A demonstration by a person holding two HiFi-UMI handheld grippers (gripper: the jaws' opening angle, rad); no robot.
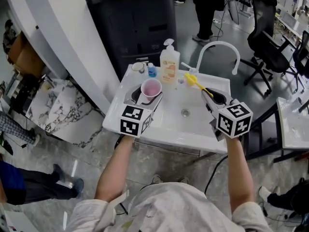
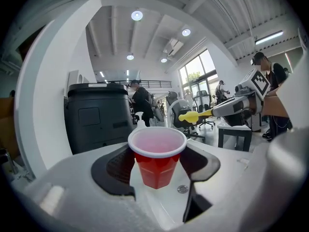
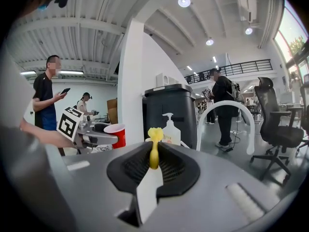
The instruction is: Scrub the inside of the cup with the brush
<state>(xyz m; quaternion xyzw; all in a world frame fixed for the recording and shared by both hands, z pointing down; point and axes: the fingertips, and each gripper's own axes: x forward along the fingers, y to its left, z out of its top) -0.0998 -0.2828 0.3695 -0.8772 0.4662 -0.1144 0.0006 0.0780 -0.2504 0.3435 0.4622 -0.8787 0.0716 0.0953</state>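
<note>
Cup in left tool, brush apparently clear.

Red cup, white rim, pale pink inside. Yellow brush. White sink. Left tool and right tool carry black-and-white square-patterned cubes. Black bin.

Cup: red plastic, white rim, pale pink inside. It is upright with the mouth up, gripped by its side walls in the jaws of the left gripper over the left part of the white sink. Brush: yellow, thin handle ending in a lumpy head, bristles too small to make out. Its handle is pinched in the jaws of the right gripper and sticks out forward over the sink's right side, well apart from the cup.
</note>
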